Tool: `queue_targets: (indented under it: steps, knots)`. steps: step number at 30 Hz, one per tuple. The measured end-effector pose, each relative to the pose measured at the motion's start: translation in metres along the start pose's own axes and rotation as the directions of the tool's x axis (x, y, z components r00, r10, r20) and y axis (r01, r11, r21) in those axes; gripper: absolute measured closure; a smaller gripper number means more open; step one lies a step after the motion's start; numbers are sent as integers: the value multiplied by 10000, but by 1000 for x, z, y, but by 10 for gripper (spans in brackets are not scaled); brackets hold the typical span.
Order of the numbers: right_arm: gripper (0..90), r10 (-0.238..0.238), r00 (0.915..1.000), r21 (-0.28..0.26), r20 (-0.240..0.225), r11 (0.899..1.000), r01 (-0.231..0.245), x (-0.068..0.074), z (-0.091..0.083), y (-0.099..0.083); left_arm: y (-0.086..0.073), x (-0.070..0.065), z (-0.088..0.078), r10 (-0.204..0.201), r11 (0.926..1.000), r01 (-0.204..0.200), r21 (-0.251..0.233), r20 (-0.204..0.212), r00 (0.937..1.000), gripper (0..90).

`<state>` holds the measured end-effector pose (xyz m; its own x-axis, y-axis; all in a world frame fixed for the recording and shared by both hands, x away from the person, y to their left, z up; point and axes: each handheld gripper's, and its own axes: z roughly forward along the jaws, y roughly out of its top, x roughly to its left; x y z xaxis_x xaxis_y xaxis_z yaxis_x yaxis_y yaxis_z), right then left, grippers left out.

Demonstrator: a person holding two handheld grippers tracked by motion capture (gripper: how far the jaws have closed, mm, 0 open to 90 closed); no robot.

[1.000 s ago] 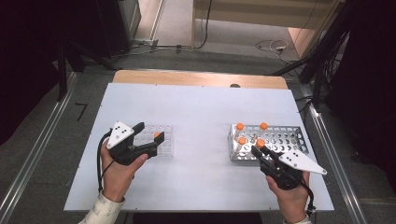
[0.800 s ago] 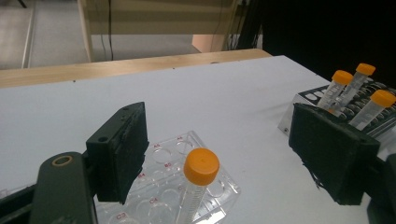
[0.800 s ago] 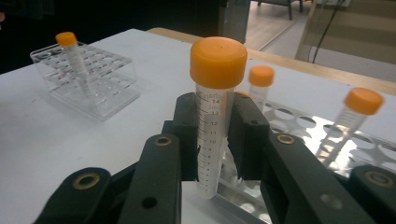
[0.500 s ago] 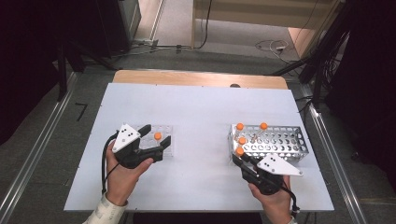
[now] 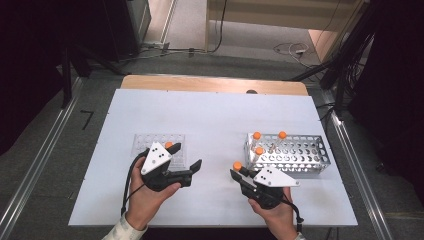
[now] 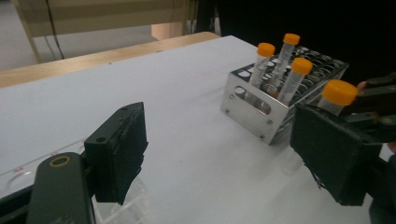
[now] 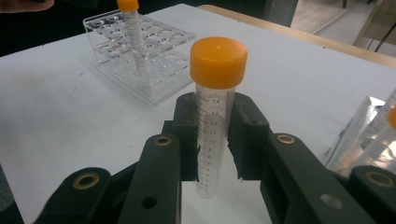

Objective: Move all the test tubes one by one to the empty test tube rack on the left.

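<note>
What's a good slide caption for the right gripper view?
Right gripper clamps an orange-capped graduated tube upright; clear acrylic rack beyond.

tube (image 7: 214,121): clear plastic, matt orange cap | metal rack (image 5: 295,156): shiny perforated metal | clear rack (image 7: 140,51): glossy acrylic

Orange-capped tube (image 7: 215,116): printed scale, readable numbers 14, 13, 12, 11, 10, 9

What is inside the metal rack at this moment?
Three orange-capped tubes stand in the metal rack, near its left end. The other holes look empty; the rack's wall hides the tubes' lower ends.
</note>
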<state>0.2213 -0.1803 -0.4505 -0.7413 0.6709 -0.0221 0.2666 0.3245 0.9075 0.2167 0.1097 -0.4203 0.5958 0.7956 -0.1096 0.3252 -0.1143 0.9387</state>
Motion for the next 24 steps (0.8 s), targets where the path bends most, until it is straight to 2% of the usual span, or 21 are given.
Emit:
queue_targets:
  steps: [2,10,17,20,24]
  knots:
    - [721,-64,9999,60,-80,10000,65,3,4,0,0,-9,2,76,10000,-74,-62,265,9996,183]
    - [721,-162,9992,194,-369,9997,169,13,15,2,-2,-26,8,335,9994,-343,79,865,9957,174]
    - [721,-332,9967,242,-746,9991,351,26,28,5,-7,-37,15,543,9982,-569,176,1239,9908,261]
    - [721,-420,9953,215,-874,9988,440,30,32,6,-9,-38,17,665,9972,-702,241,1315,9891,305]
    - [721,-468,9934,198,-1048,9986,491,36,35,8,-10,-38,19,638,9972,-688,290,1471,9871,401]
